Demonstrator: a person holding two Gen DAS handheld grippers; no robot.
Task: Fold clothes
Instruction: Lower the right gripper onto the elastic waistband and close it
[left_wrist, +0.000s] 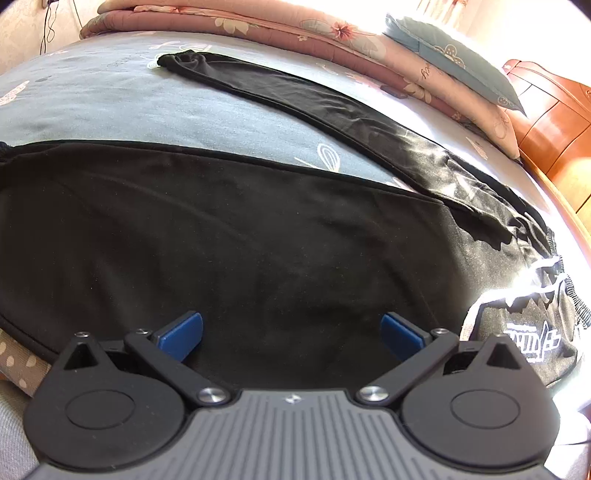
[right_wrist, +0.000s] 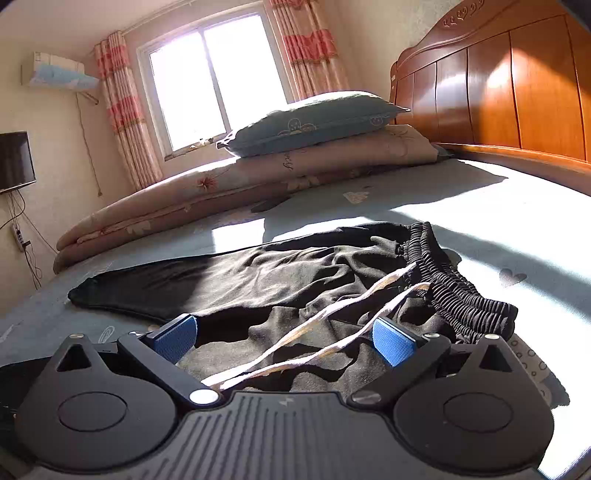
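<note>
Black trousers (left_wrist: 236, 236) lie spread on the bed, one leg stretching to the far left, the other across the near side. My left gripper (left_wrist: 291, 334) hovers open just above the near leg, nothing between its blue pads (left_wrist: 183, 332). In the right wrist view the same trousers (right_wrist: 295, 273) show their gathered elastic waistband (right_wrist: 454, 284) and white drawstrings (right_wrist: 332, 325). My right gripper (right_wrist: 284, 341) is open over the rumpled waist area, with the drawstrings running between its fingers, untouched as far as I can see.
A grey-blue bedsheet (left_wrist: 166, 110) covers the mattress. A folded pink floral quilt (right_wrist: 229, 199) with a blue pillow (right_wrist: 314, 125) on top lies along the far side. The wooden headboard (right_wrist: 498, 88) stands at the right, a window (right_wrist: 214, 81) behind.
</note>
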